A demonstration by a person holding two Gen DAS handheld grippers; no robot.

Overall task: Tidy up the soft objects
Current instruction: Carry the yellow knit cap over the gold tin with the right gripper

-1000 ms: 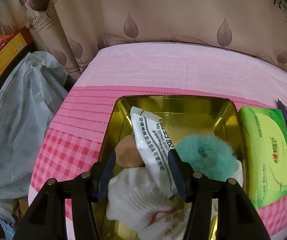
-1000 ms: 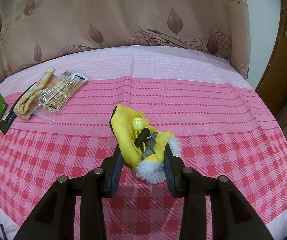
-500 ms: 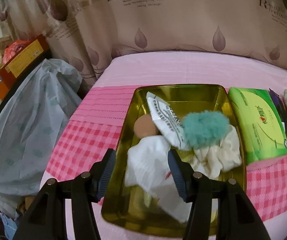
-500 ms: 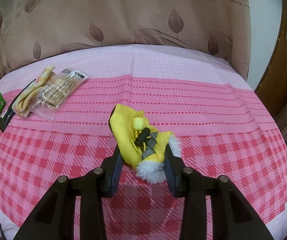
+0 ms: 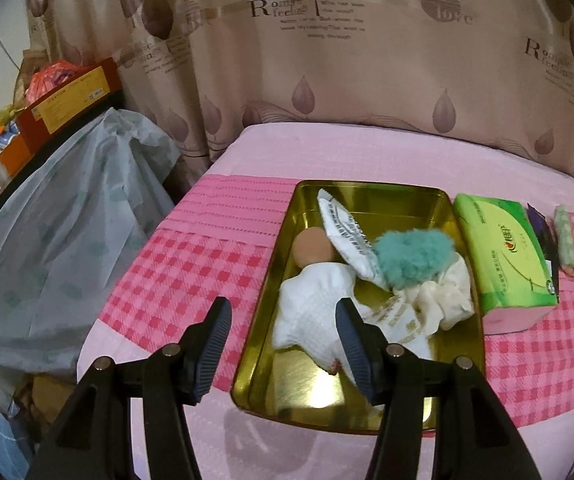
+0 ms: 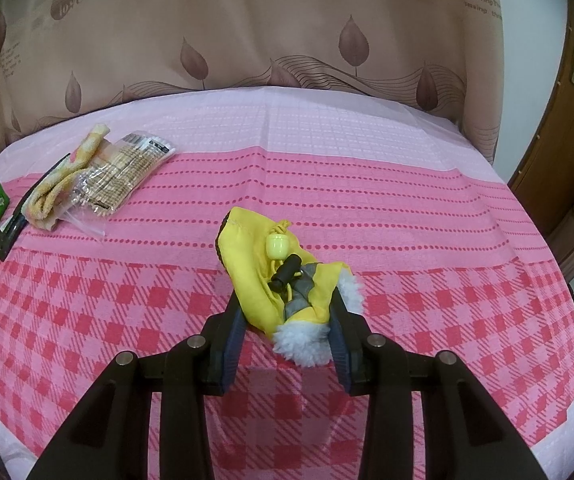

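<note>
A gold metal tin (image 5: 465,328) lies on the pink checked cloth. It holds a white sock (image 5: 315,304), a white sachet (image 5: 347,236), a teal fluffy ball (image 5: 411,252), a tan sponge (image 5: 311,242) and a cream cloth (image 5: 447,296). My left gripper (image 5: 283,316) hangs open above the tin's near left corner, holding nothing. In the right wrist view my right gripper (image 6: 287,316) is shut on a yellow drawstring pouch (image 6: 255,264) with a white fluffy trim (image 6: 307,340), which rests on the cloth.
A green tissue pack (image 5: 503,256) lies right of the tin, with a dark packet (image 5: 539,220) and a patterned towel (image 5: 571,240) beyond it. A clear snack bag (image 6: 123,176) lies far left in the right wrist view. A covered heap (image 5: 55,248) stands off the left edge.
My left gripper has pulled back and up from the tin, so the whole tin now shows. The right gripper has stayed put on the pouch.
</note>
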